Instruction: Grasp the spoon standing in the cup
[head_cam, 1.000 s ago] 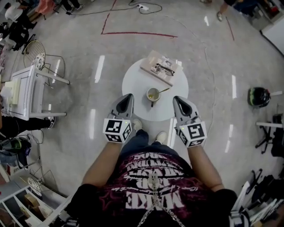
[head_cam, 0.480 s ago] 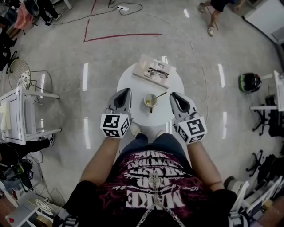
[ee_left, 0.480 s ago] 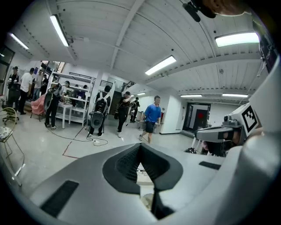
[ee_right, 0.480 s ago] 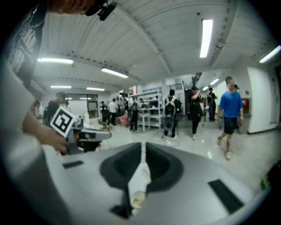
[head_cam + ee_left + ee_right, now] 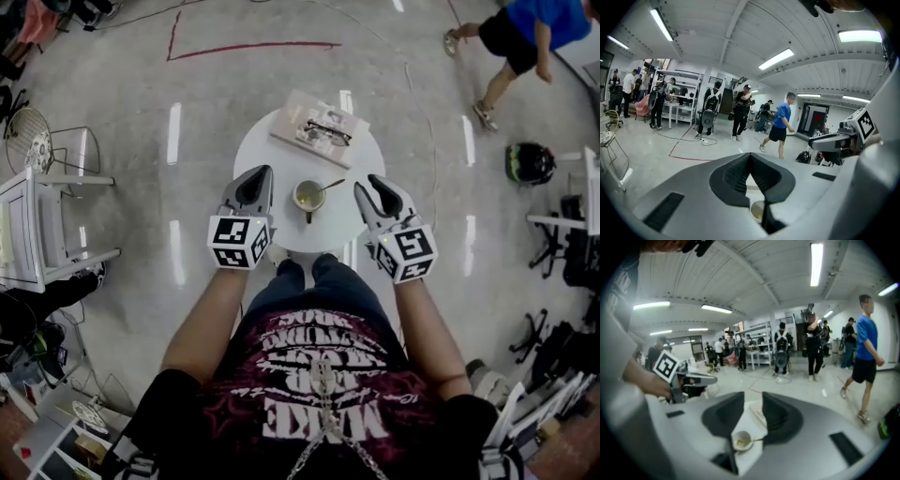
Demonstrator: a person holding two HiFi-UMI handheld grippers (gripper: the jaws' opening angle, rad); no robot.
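A pale cup [image 5: 308, 195] stands in the middle of a small round white table [image 5: 272, 157]. A spoon [image 5: 330, 186] leans in it, handle pointing right. My left gripper [image 5: 261, 174] hovers left of the cup with its jaws shut and empty; in the left gripper view the cup [image 5: 757, 211] shows below the meeting tips [image 5: 749, 157]. My right gripper [image 5: 373, 183] is right of the cup. Its jaws have just been opening and stand apart with nothing between them. Through that gap [image 5: 753, 401] I see the cup [image 5: 741, 440] and spoon [image 5: 761, 439] on the table ahead.
A book with spectacles on it [image 5: 319, 128] lies at the table's far edge. A white frame [image 5: 37, 225] stands on the floor to the left, and a dark helmet [image 5: 530, 162] lies to the right. A person in blue [image 5: 525, 33] walks at the top right. Red tape [image 5: 253, 45] marks the floor.
Both grippers have come forward over the table's near edge and now flank the cup. A person in blue has walked into the top right.
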